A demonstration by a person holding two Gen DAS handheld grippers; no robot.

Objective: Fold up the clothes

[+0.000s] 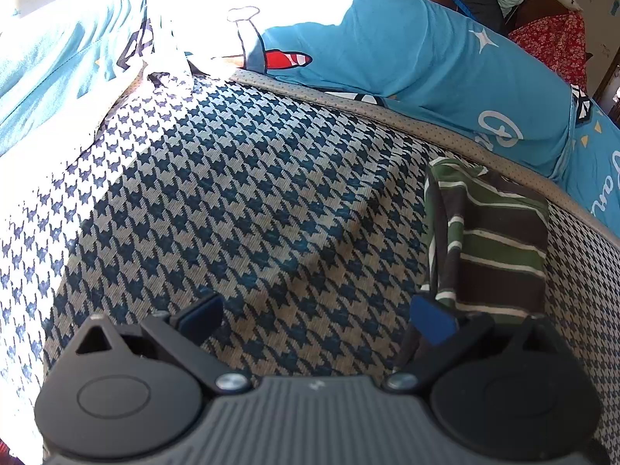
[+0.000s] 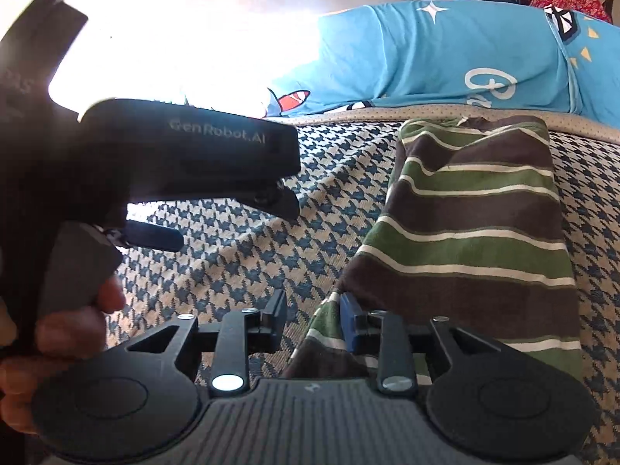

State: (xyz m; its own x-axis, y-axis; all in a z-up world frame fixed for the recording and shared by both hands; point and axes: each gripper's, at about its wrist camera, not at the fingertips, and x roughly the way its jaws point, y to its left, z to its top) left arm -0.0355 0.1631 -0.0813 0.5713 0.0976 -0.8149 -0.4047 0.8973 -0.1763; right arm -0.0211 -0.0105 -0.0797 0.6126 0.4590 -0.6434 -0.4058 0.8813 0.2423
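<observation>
A folded garment with green, brown and white stripes lies on the houndstooth bed cover. In the left wrist view my left gripper stands open wide over the bare cover, its right pad next to the garment's near left corner. The right wrist view shows the same garment stretching away from my right gripper. Its jaws are partly apart, and the garment's near left edge lies in the gap beside the right pad without being pinched. The left gripper hangs at the left of that view, held by a hand.
Blue cartoon-print bedding is piled along the far side, behind a beige dotted border. Red floral fabric and dark items sit at the far right. Strong sunlight washes out the upper left.
</observation>
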